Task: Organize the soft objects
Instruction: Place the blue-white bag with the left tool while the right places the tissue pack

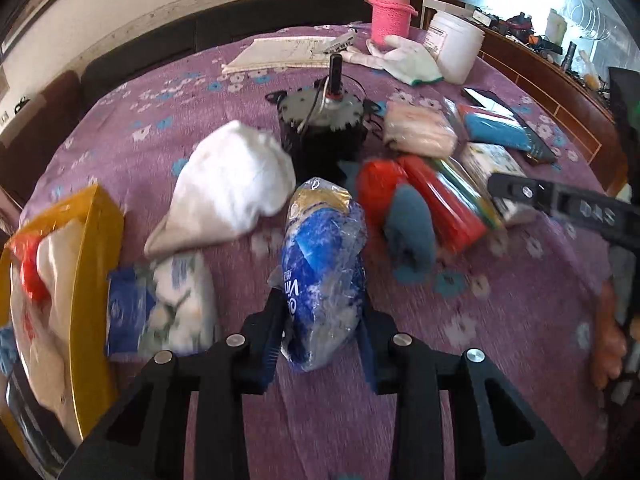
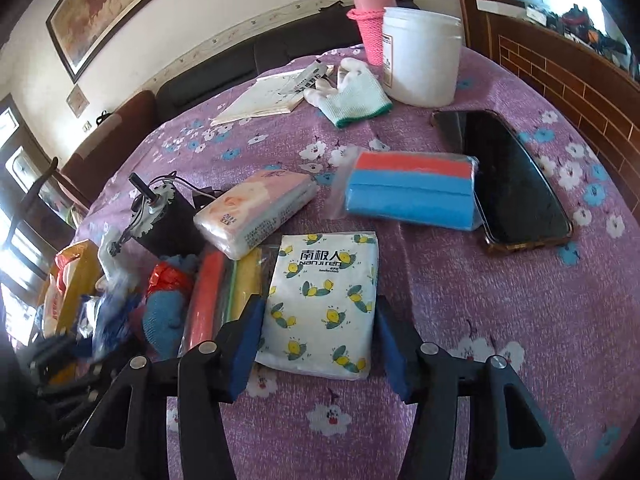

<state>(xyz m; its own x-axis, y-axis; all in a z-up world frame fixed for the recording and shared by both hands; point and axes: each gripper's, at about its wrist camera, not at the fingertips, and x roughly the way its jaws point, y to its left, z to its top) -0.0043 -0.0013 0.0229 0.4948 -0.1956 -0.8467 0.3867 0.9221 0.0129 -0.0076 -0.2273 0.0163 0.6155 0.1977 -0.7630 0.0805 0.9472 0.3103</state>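
Note:
My left gripper (image 1: 322, 320) is shut on a blue plastic-wrapped pack (image 1: 324, 264) and holds it above the purple cloth. A yellow box (image 1: 92, 264) with soft packs in it stands at the left, a floral tissue pack (image 1: 176, 304) beside it. A white sock (image 1: 232, 188) lies beyond. My right gripper (image 2: 318, 336) is open, its fingers on either side of a lemon-print tissue pack (image 2: 324, 300) lying flat. A pink tissue pack (image 2: 256, 212), a blue and orange sponge pack (image 2: 412, 192), a red and yellow sponge pack (image 2: 224, 292) and a blue plush (image 2: 164, 316) lie nearby.
A black motor (image 1: 324, 128) stands mid-table. A phone (image 2: 516, 188) lies at the right. A white tub (image 2: 420, 56), a pink flask (image 2: 370, 8), a white glove (image 2: 352, 96) and papers (image 2: 264, 96) sit at the back. A sofa is behind the table (image 2: 500, 340).

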